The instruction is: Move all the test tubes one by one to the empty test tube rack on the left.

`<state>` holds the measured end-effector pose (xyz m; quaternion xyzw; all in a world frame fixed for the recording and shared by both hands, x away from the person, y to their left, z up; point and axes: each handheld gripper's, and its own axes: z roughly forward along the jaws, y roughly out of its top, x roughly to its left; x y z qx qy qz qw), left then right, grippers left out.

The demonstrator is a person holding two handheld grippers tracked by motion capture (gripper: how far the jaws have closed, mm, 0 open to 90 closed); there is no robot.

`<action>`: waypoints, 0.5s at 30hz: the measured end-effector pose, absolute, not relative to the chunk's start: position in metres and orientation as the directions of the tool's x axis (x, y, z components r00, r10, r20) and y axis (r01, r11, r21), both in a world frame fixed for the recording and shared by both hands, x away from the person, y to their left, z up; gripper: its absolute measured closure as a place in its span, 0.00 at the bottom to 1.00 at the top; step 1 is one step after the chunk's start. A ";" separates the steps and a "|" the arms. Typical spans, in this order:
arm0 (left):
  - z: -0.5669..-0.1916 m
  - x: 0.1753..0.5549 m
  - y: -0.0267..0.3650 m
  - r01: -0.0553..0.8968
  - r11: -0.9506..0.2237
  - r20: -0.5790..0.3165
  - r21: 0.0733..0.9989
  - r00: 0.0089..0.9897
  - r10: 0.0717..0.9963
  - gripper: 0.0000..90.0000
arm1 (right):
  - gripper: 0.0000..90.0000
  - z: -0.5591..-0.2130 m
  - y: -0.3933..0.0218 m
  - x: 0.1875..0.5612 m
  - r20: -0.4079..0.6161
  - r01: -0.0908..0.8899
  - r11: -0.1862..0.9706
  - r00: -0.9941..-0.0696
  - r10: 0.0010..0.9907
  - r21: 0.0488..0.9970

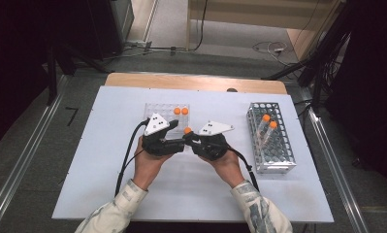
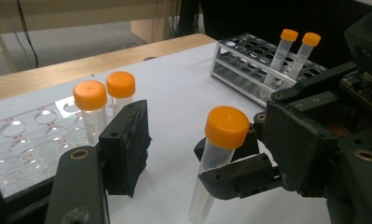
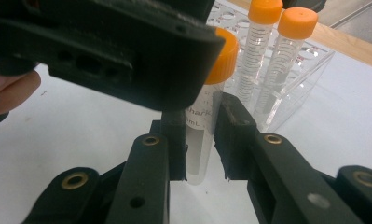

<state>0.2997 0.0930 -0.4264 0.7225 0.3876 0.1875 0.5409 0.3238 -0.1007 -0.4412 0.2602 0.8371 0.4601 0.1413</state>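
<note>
A clear tube with an orange cap (image 1: pixel 187 130) stands upright over the white mat, between my two grippers. My right gripper (image 3: pixel 200 128) is shut on its body, with both pads pressed against the plastic. The tube (image 2: pixel 218 140) sits between the jaws of my left gripper (image 2: pixel 204 126), which is open, with a clear gap on the left pad's side. In the high view my left gripper (image 1: pixel 180 141) and right gripper (image 1: pixel 193 139) meet tip to tip at the mat's middle. Two more capped tubes (image 1: pixel 181 111) stand in the clear rack (image 1: pixel 154 109) just behind.
A metal rack (image 1: pixel 273 150) at the right of the mat holds two orange-capped tubes (image 1: pixel 268 121). The white mat (image 1: pixel 108 184) lies on a wooden table (image 1: pixel 133 80). Cables trail from both grippers toward the person's sleeves.
</note>
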 end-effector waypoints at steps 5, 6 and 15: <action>-0.428 0.299 0.091 0.346 -0.121 -0.137 0.930 0.634 0.761 0.41 | 0.80 -0.441 -0.100 0.324 0.002 0.302 0.442 -0.827 0.562 0.845; -0.428 0.298 0.091 0.346 -0.123 -0.136 0.930 0.635 0.760 0.41 | 0.80 -0.441 -0.099 0.324 0.003 0.303 0.441 -0.827 0.562 0.845; -0.428 0.296 0.088 0.342 -0.127 -0.128 0.931 0.634 0.763 0.57 | 0.80 -0.442 -0.097 0.324 0.004 0.301 0.442 -0.831 0.557 0.845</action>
